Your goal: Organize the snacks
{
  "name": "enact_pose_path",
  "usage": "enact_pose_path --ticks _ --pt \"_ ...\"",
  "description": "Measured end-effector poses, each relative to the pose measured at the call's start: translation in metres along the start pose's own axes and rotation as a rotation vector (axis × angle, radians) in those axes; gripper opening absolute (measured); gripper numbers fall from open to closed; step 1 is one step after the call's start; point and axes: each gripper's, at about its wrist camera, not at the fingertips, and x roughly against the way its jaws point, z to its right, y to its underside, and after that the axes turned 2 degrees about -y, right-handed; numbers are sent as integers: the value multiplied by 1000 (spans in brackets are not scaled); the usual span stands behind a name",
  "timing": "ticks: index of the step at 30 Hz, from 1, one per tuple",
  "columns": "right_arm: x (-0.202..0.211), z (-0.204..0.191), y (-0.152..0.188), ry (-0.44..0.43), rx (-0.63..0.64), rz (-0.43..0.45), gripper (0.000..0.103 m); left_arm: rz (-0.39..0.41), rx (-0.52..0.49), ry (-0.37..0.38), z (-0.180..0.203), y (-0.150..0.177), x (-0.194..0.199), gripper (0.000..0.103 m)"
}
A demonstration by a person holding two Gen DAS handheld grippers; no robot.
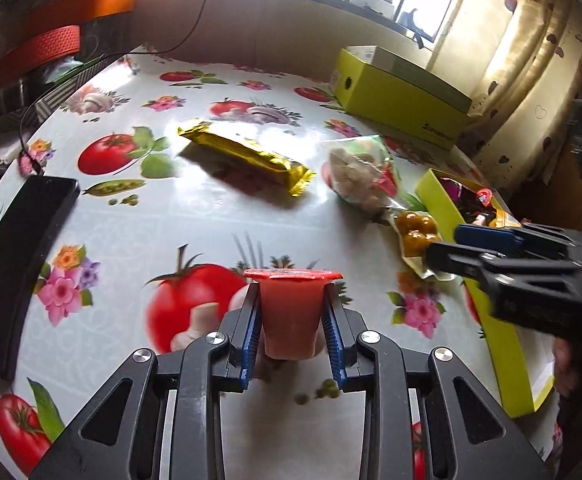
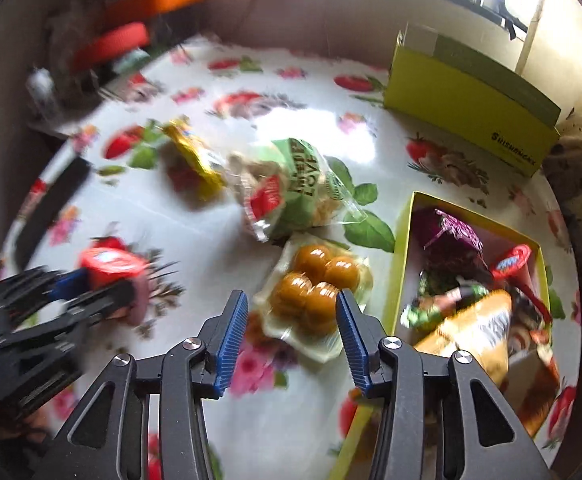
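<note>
My left gripper is shut on a pink jelly cup with a red lid, held just over the table; it also shows in the right wrist view. My right gripper is open, its fingers either side of a clear pack of brown balls, which lies beside the open yellow-green box. That box holds several snacks. A gold wrapped bar and a green bag of pale snacks lie on the table.
A floral tablecloth covers the table. A black phone lies at the left edge. The yellow-green box lid stands at the far right by the wall. Orange and red items sit at the far left.
</note>
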Motion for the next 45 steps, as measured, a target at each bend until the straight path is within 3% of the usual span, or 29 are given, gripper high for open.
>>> enact_pose_path --ticks 3,5,8,12,17,21,27,37,40,41,45 --pt "-13 -2 -9 32 14 -37 47 -8 12 3 -7 1 -2 30" --pt "-20 -4 -11 39 33 -59 54 -12 19 7 -11 1 -3 30" --pt "-27 -9 -7 -7 41 -98 54 -12 18 10 -13 1 -3 30" --pt "-19 -32 5 -94 116 -69 54 -11 25 7 -17 2 0 30" --pt "-19 -38 3 -80 78 -54 54 -10 33 3 -21 5 4 30" --pt "-22 -48 1 -35 149 -35 54 -11 33 4 -21 6 5 30" --pt "-20 -57 4 42 219 -2 45 -12 26 2 -21 6 4 30" --pt "2 -37 26 -102 82 52 43 -23 23 30 -19 8 5 30" --pt "15 -38 30 -104 73 94 32 -21 15 37 -17 10 7 30" --pt "21 -38 31 -107 73 103 22 -18 13 39 -16 10 8 30" --pt "17 -45 35 -94 141 64 23 -15 1 51 -13 12 12 30"
